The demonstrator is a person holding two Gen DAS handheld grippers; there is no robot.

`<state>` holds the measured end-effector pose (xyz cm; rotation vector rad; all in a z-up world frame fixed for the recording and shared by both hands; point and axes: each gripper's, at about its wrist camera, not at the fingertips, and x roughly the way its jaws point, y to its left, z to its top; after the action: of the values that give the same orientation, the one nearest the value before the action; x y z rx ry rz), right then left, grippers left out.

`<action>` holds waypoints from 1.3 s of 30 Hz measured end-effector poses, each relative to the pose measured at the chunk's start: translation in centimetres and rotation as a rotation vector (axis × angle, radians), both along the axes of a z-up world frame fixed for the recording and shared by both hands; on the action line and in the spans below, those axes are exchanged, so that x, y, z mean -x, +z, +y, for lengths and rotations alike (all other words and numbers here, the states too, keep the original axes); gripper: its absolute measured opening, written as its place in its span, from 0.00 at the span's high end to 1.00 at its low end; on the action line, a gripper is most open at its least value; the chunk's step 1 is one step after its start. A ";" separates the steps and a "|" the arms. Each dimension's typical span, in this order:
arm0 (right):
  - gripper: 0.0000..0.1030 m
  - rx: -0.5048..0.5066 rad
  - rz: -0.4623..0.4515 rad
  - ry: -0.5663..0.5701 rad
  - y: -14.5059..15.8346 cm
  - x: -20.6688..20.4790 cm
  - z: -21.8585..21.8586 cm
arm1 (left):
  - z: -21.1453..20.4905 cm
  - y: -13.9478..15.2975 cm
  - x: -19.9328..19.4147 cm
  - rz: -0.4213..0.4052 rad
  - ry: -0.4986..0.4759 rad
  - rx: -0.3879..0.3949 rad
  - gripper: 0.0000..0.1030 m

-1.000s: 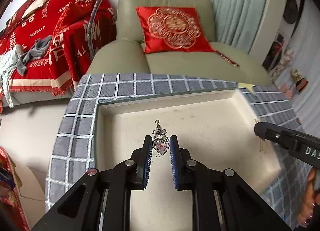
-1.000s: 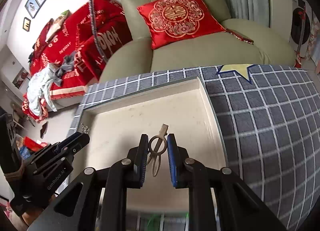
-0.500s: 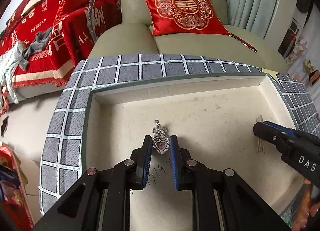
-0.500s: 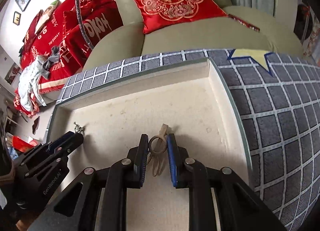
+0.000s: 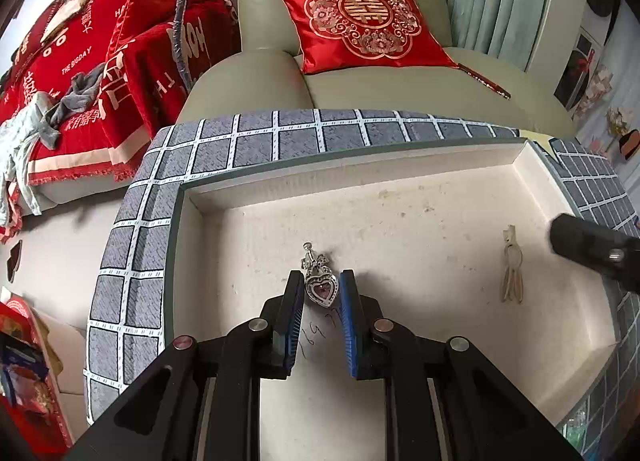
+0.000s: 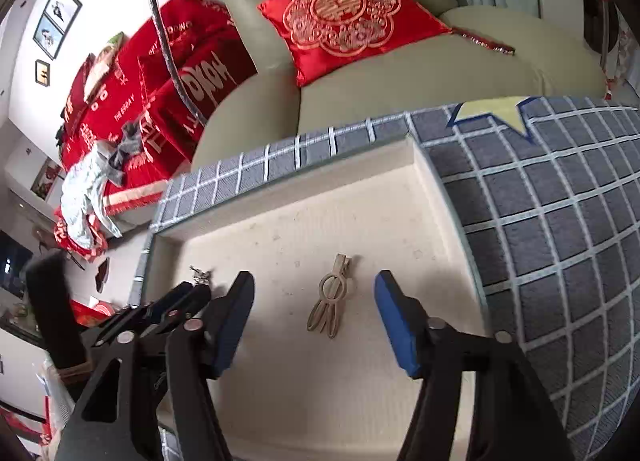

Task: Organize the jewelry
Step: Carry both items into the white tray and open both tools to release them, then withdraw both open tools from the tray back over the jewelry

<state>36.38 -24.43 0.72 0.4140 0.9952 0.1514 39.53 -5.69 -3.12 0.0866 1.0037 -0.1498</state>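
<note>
A shallow cream tray (image 5: 400,153) lies on a grey checked cloth. My left gripper (image 5: 320,291) is low over the tray floor with its jaws close on either side of a silver heart pendant (image 5: 319,288) with a pink stone and a bow top; whether the pads still pinch it is unclear. My right gripper (image 6: 314,297) is open, and a gold bunny-shaped clip (image 6: 330,301) lies flat on the tray floor between its spread fingers. The clip also shows in the left wrist view (image 5: 511,271), right of the pendant. The pendant's top (image 6: 199,273) peeks out in the right wrist view.
The grey checked cloth (image 6: 560,221) has a yellow star patch (image 6: 492,111) at the tray's far right corner. A green sofa with a red cushion (image 5: 360,17) stands behind. Red blankets (image 5: 80,61) lie at the left. Pen marks (image 5: 316,335) show on the tray floor.
My right gripper has opened and let the gold clip down onto the tray floor. My left gripper has lowered with the pendant to the tray floor.
</note>
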 end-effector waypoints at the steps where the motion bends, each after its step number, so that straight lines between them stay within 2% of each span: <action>1: 0.32 0.001 -0.007 -0.003 0.3 0.3 -0.1 | 0.0 0.1 0.0 -0.004 0.001 0.003 0.68; 4: 0.29 -0.011 -0.018 -0.012 1.0 1.0 -0.4 | 0.0 0.8 0.2 -0.023 0.002 0.014 0.68; 5: 0.28 -0.016 -0.019 -0.014 1.1 1.3 -0.4 | 0.0 1.0 0.3 -0.032 0.000 0.019 0.64; 6: 0.28 -0.021 -0.020 -0.017 1.3 1.5 -0.5 | 0.0 1.4 0.4 -0.042 -0.002 0.021 0.24; 7: 0.27 -0.027 -0.020 -0.020 1.3 1.8 -0.5 | 0.0 1.8 0.6 -0.051 0.004 0.023 0.01; 9: 0.22 -0.038 -0.016 -0.022 1.4 2.2 -0.7 | 0.4 2.8 1.2 -0.115 0.023 0.038 0.00; 12: 0.22 -0.048 -0.013 -0.025 1.7 3.2 -1.1 | 0.2 3.5 1.5 -0.115 0.009 0.034 0.00; 15: 0.19 -0.068 -0.017 -0.041 2.2 4.4 -1.8 | 0.3 4.8 3.0 -0.164 0.001 0.015 0.00; 17: 0.03 -0.086 -0.028 -0.044 2.7 5.4 -2.1 | 0.4 5.6 4.1 -0.183 -0.021 0.015 0.00; 18: 0.00 -0.089 -0.041 -0.047 3.2 6.1 -2.2 | 0.5 5.9 4.6 -0.183 -0.030 0.020 0.00; 24: 0.00 -0.118 -0.155 -0.088 6.1 10.6 -3.0 | 2.4 7.5 9.0 -0.161 -0.034 0.060 0.00; 27: 0.00 -0.047 -0.167 -0.102 7.4 12.5 -2.8 | 3.7 7.7 11.4 -0.152 -0.030 0.059 0.00; 29: 0.00 0.015 -0.167 -0.104 8.3 13.9 -2.5 | 4.5 7.6 12.9 -0.152 -0.030 0.058 0.00; 33: 0.00 0.011 -0.138 -0.060 8.6 16.6 -1.9 | 6.2 6.6 16.5 -0.138 -0.002 0.064 0.00; 39: 0.00 0.037 -0.076 0.003 6.3 20.9 -0.3 | 7.7 3.4 19.8 -0.041 0.024 0.105 0.00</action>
<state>15.50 -24.73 7.04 0.3705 0.9221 0.1504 19.71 1.98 0.31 -0.0180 0.9538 -0.1780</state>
